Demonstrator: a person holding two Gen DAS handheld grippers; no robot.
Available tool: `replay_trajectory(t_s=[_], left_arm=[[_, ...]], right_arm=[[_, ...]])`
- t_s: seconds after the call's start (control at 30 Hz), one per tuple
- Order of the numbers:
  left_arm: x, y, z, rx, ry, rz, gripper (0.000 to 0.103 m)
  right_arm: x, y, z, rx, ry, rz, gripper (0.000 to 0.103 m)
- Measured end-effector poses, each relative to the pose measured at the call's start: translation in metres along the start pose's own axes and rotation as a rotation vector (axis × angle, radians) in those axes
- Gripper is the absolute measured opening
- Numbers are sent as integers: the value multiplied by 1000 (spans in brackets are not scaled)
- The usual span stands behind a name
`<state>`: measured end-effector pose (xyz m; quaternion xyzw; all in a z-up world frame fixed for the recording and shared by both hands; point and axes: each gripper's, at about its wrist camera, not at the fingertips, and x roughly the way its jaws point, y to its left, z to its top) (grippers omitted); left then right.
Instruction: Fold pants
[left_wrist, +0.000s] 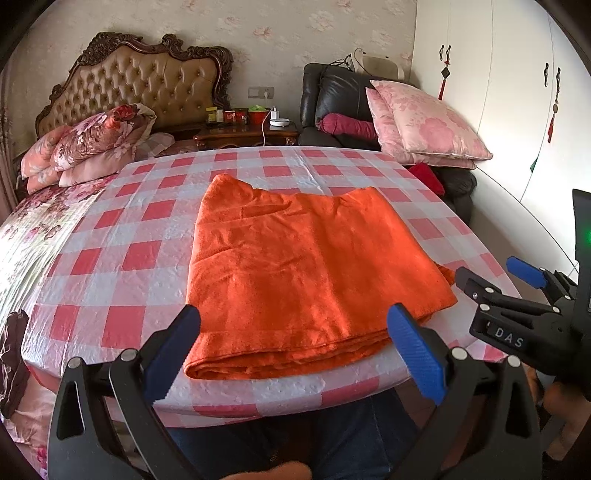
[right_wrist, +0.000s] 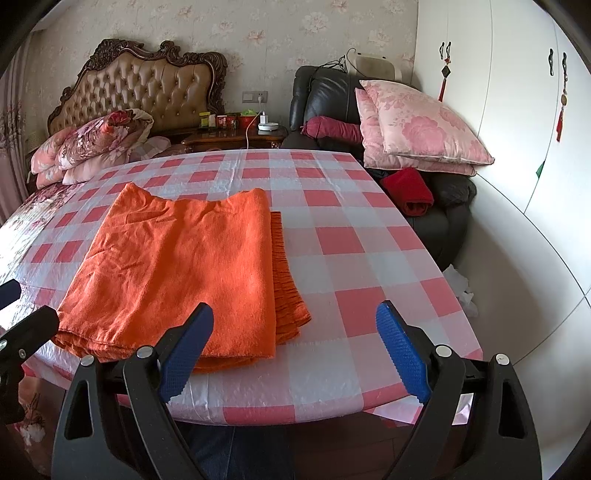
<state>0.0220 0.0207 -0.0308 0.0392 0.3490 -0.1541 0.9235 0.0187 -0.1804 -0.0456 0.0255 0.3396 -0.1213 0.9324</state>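
Both tongs hang released and empty at the near table edge, the left gripper (left_wrist: 293, 354) straddling the folded orange pants (left_wrist: 306, 273) dead ahead, the right gripper (right_wrist: 295, 347) just off their right corner, the long axis running away across the checked tablecloth (right_wrist: 369, 258).

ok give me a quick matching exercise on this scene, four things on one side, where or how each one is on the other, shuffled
Things:
1. orange pants
2. pink floral pillows
3. left gripper
4. red folded cloth

Places or states:
A. stacked on the black armchair
B. open, at the near table edge, holding nothing
C. folded flat on the checked tablecloth
D. beside the table, below the pillows

Pairs: 1-C, 2-A, 3-B, 4-D
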Motion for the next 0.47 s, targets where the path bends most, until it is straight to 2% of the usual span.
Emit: replay_trajectory(t_s=[0.13,0.23,0.33,0.4,0.47], left_arm=[[2,-3,0,10,-22,-6,101],[8,-1,1,-9,11,-54,101],[8,5,2,-26,-3,-88,101],[1,24,5,-66,-25,-121,101],[-11,57,8,-109,-74,-86,101]], right_arm=[[2,0,-1,1,6,-3,86],[3,-2,-3,8,8,-6,86],[5,-5,-5,21,8,-4,86],[6,-7,-4,36,3,4,86],[7,-10,-4,60,-5,11,86]])
